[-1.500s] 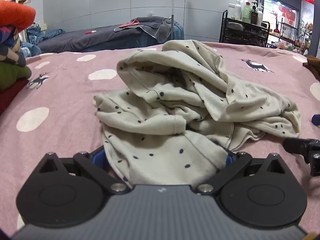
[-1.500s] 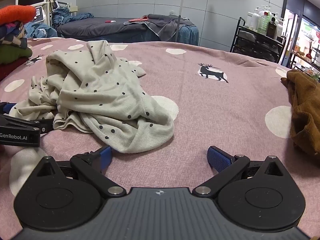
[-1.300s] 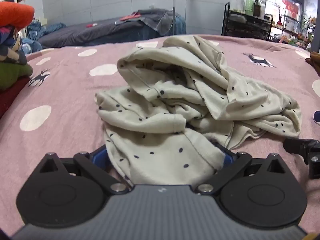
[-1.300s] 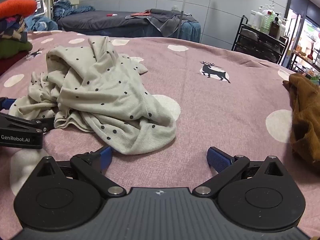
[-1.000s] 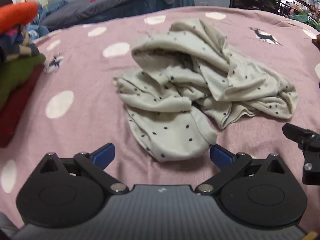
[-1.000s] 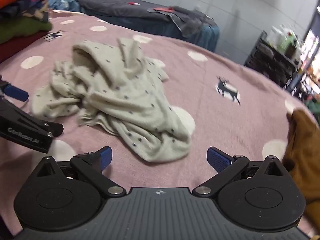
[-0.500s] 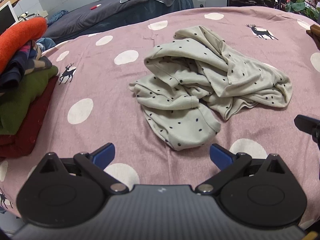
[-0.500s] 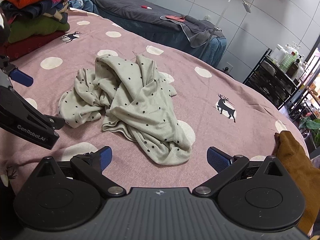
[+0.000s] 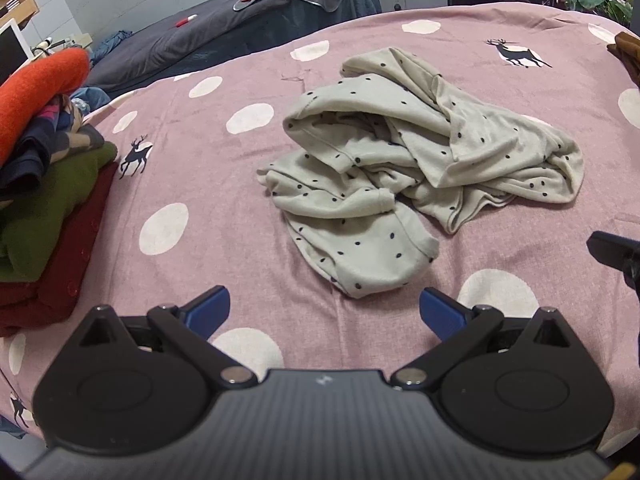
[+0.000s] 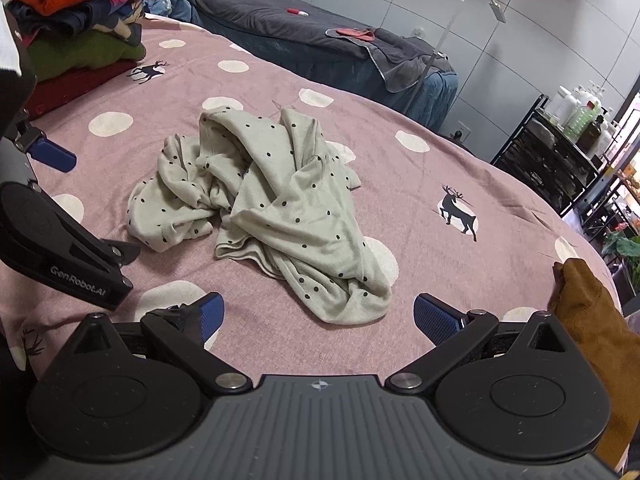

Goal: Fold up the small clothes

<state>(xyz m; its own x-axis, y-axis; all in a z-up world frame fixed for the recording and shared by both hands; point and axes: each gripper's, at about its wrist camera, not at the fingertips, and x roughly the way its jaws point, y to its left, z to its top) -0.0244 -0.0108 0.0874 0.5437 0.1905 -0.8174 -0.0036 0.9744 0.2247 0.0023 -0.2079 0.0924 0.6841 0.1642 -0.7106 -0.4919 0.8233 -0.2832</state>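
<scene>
both left tongs (image 9: 324, 310) and right tongs (image 10: 316, 316) gape apart above the crumpled dotted garment (image 9: 404, 184).

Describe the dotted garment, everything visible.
The polka-dot garment is pale beige with small dark dots and looks like soft knit, with stitched hems. It lies crumpled and unfolded in a loose heap on the pink spotted bedspread, layers overlapping. Neither open gripper touches it; only the bedspread does.

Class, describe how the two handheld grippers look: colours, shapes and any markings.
Both match: the left gripper and right gripper have ribbed dark grey bodies, black round-lobed linkage arms with silver pivot pins, and blue ridged fingertips. The left gripper's side reads "GenRobot.AI" in pale letters.
</scene>
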